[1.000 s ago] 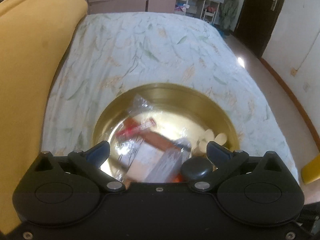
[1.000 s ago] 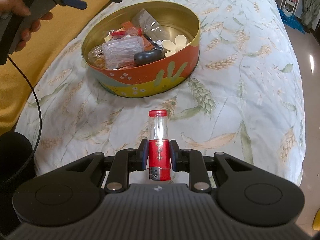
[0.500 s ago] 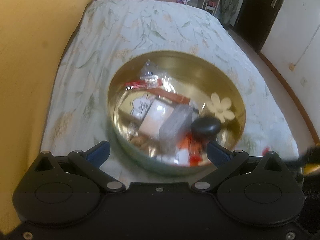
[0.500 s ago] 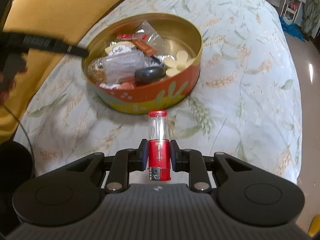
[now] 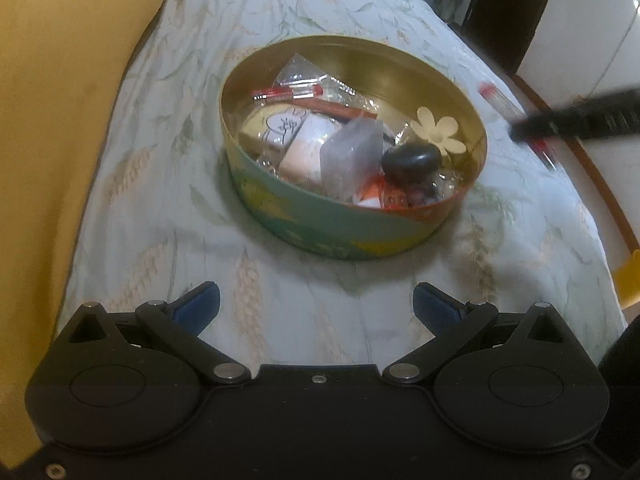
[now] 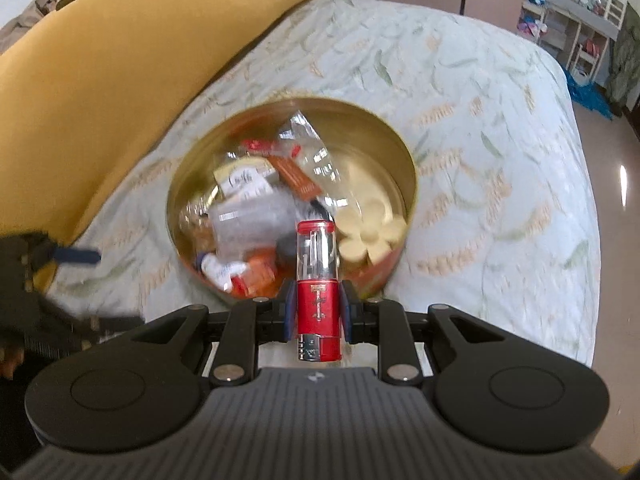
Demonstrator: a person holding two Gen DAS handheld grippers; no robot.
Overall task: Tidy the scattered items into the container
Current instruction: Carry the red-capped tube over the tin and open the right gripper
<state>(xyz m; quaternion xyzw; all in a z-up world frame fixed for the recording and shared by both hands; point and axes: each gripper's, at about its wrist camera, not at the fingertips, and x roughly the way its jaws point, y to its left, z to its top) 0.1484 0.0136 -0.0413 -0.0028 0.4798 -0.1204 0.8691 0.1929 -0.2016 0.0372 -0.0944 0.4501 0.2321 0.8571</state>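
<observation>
A round tin (image 5: pixel 320 226), gold inside, sits on the leaf-print bedsheet and holds several items: a cream flower clip (image 5: pixel 436 130), a black oval piece (image 5: pixel 412 162), clear packets and a red-capped tube. My left gripper (image 5: pixel 316 304) is open and empty, over bare sheet short of the tin. My right gripper (image 6: pixel 317 316) is shut on a red lighter (image 6: pixel 318 300) with a clear top. The lighter's tip hangs over the near rim of the tin (image 6: pixel 360 111). In the left wrist view the right gripper (image 5: pixel 576 120) is a dark blur to the right of the tin.
A big yellow cushion (image 5: pixel 60 120) runs along the left side of the bed. The mattress drops off to the floor (image 6: pixel 612 200) on the right. Shelves (image 6: pixel 560 24) and a dark door (image 5: pixel 508 8) stand beyond the far end.
My left gripper has drawn back from over the tin, still open and empty. My right gripper has carried the lighter up and forward, from the sheet short of the tin to its near rim.
</observation>
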